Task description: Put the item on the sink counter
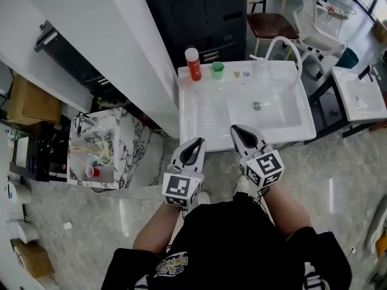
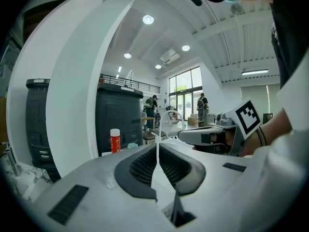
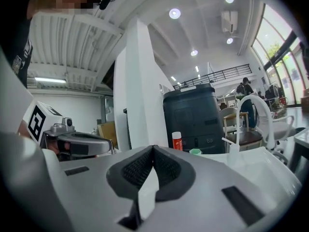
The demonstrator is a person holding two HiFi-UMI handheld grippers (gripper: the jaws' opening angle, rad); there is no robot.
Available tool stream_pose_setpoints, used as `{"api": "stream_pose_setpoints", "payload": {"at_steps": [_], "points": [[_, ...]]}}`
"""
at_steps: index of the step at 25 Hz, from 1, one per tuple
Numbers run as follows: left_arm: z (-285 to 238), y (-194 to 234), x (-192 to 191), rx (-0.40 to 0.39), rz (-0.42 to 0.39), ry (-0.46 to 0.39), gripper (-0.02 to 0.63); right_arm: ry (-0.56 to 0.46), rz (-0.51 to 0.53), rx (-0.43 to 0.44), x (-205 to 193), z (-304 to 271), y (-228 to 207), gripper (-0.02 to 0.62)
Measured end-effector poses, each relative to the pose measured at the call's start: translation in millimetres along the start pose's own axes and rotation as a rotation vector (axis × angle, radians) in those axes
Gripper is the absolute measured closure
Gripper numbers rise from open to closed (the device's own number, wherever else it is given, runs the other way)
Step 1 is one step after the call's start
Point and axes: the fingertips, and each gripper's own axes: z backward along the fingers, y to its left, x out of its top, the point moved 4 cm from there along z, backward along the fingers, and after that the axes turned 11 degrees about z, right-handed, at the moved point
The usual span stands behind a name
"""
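Note:
A white sink counter (image 1: 199, 110) with a basin (image 1: 269, 110) and an arched faucet (image 1: 285, 43) stands in front of me. At its back edge are a red bottle with a white cap (image 1: 192, 64) and a small green cup (image 1: 217, 70). My left gripper (image 1: 196, 142) hovers at the counter's near left edge, jaws shut and empty. My right gripper (image 1: 237, 129) hangs over the near rim, jaws also shut with nothing between them. The left gripper (image 2: 157, 146) looks towards the red bottle (image 2: 114, 140). From the right gripper (image 3: 153, 149) I see the same bottle (image 3: 176, 140) and the green cup (image 3: 195, 152).
A white pillar (image 1: 121, 47) rises left of the sink. Below it is a marble side table (image 1: 130, 144) with a red cup (image 1: 92, 172) and utensils. A dark cabinet (image 1: 199, 11) stands behind the counter, a chair (image 1: 269, 23) beyond it, and a second sink (image 1: 363, 95) at right.

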Motion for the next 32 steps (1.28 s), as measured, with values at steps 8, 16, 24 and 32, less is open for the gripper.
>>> {"api": "stream_pose_setpoints", "payload": {"at_steps": [8,16,24,32], "points": [[18,1,-10,-0.1,0.009,0.015,0.58,0.023,-0.006,-0.097,-5,22,27,0.541],[21,-2,-12,-0.16,-0.004,0.027,0.58,0.031,-0.019,-0.142,-10,30,40,0.541],[22,1,-12,-0.16,0.005,0.025,0.58,0.041,-0.004,-0.134,-8,30,45,0.541],[20,5,-11,-0.15,0.024,0.019,0.58,0.046,0.001,-0.122,-7,24,44,0.541]]}}
